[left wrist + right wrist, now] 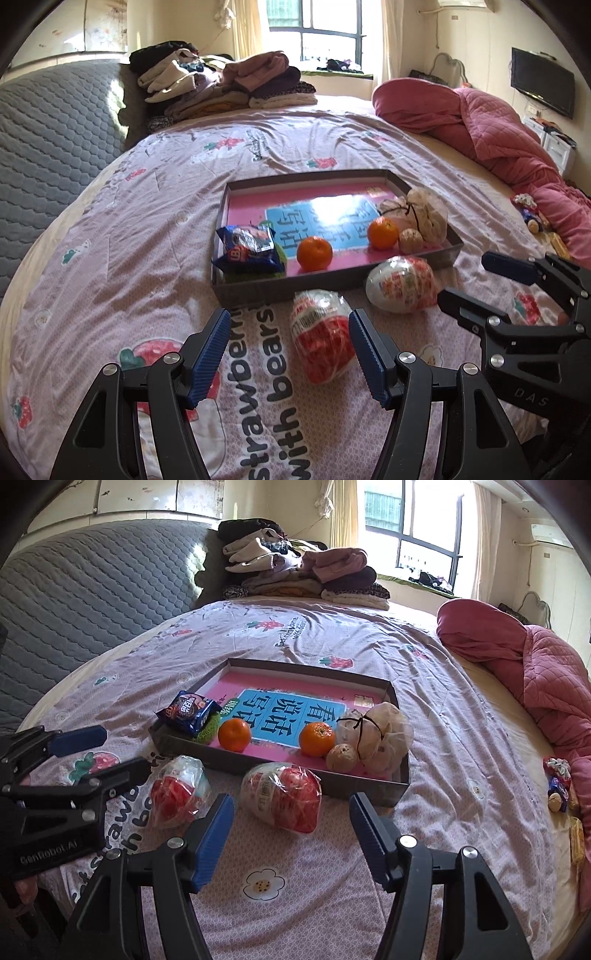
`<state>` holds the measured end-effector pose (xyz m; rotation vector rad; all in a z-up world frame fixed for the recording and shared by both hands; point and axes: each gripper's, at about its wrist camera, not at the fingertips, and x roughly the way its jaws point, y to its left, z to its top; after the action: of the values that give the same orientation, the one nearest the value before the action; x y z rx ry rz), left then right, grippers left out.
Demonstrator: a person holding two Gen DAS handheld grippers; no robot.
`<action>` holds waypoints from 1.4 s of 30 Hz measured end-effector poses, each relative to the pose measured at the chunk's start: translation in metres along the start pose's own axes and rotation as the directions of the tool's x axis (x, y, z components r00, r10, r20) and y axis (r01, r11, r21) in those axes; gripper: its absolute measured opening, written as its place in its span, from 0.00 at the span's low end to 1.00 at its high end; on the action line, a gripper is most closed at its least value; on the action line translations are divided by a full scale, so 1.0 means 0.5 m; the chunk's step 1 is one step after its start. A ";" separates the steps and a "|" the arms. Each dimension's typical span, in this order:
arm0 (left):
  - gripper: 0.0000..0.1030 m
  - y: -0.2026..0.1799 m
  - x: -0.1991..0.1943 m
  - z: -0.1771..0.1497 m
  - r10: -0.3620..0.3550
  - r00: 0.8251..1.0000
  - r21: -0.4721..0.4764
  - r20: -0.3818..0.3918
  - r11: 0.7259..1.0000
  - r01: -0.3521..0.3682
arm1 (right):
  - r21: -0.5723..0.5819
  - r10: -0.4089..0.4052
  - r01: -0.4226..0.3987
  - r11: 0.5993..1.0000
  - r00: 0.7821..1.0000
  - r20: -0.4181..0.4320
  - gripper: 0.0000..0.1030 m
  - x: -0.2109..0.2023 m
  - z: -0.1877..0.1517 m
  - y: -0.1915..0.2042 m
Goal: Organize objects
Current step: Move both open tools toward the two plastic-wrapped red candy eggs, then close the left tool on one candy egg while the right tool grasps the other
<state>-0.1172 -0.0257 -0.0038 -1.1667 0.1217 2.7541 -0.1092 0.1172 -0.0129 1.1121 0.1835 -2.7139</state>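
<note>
We work over a bed whose lilac strawberry-print sheet [155, 206] fills most of both views, and the shallow grey box [448, 254] lies at the centre of each frame — clearly the collecting place, since most of the loose things are already inside it. Along its near wall sit a blue snack packet [248, 248] at lower left, two mandarins [314, 252] [383, 233] in the middle, a peeled one [412, 240] and a tied clear bag [424, 214] at lower right. They crowd the near edge, probably because that is the side we reach from.

Two red-and-white wrapped packets remain outside, on the sheet just beside the box's near wall. One packet [322, 338] lies in the lower centre of the left wrist view, beside the right-hand finger of our left gripper [288, 350], whose jaws are spread wide and pinch nothing. The other packet [282, 797] lies in the lower centre of the right wrist view, between and slightly beyond the fingers of our right gripper [291, 834] — also spread, untouched by the pads, gripping nothing.

We judge that each tool is lined up on its own packet so both can go into the box's bare far half.
</note>
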 end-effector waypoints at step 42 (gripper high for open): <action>0.66 0.037 0.139 -0.013 -0.005 0.998 -0.040 -0.056 0.999 0.002 | 0.131 0.167 -0.156 0.979 0.983 -0.079 0.58 0.155 0.006 -0.013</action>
<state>-0.1634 -0.0375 -0.0582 -1.2532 0.0715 2.7337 -0.1668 0.1120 -0.0651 1.2261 -0.0614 -2.5630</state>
